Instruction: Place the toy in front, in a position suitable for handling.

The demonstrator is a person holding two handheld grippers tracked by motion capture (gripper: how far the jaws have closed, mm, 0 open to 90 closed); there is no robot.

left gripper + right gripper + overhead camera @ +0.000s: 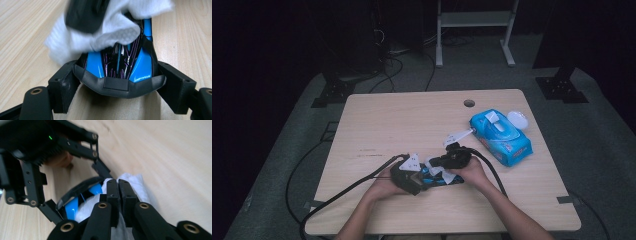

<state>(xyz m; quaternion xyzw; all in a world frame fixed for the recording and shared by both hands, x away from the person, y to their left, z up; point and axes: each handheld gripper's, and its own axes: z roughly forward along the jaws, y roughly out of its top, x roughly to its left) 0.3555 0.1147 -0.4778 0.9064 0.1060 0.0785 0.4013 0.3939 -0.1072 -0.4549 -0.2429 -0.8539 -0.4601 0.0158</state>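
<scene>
A glossy blue and black object (pixel 140 67) with a dark rim lies on the wooden table (pixel 412 120) near its front edge. My left gripper (pixel 118 83) is shut on it, one pad pressing each side of the rim. My right gripper (pixel 118 192) is shut on a white wipe (pixel 133 182) and holds it against the top of the object (pixel 72 207). In the high view both grippers meet in front of the person, the left gripper (pixel 422 176) beside the right gripper (pixel 441 167), with the wipe (pixel 446 175) between the hands. The wipe (pixel 110 35) hides the far half of the object.
A blue pack of wet wipes (pixel 502 135) lies at the right of the table with its flap open, a white round lid (pixel 517 119) beside it. A cable hole (pixel 469 103) sits near the far edge. Black cables trail off the front left.
</scene>
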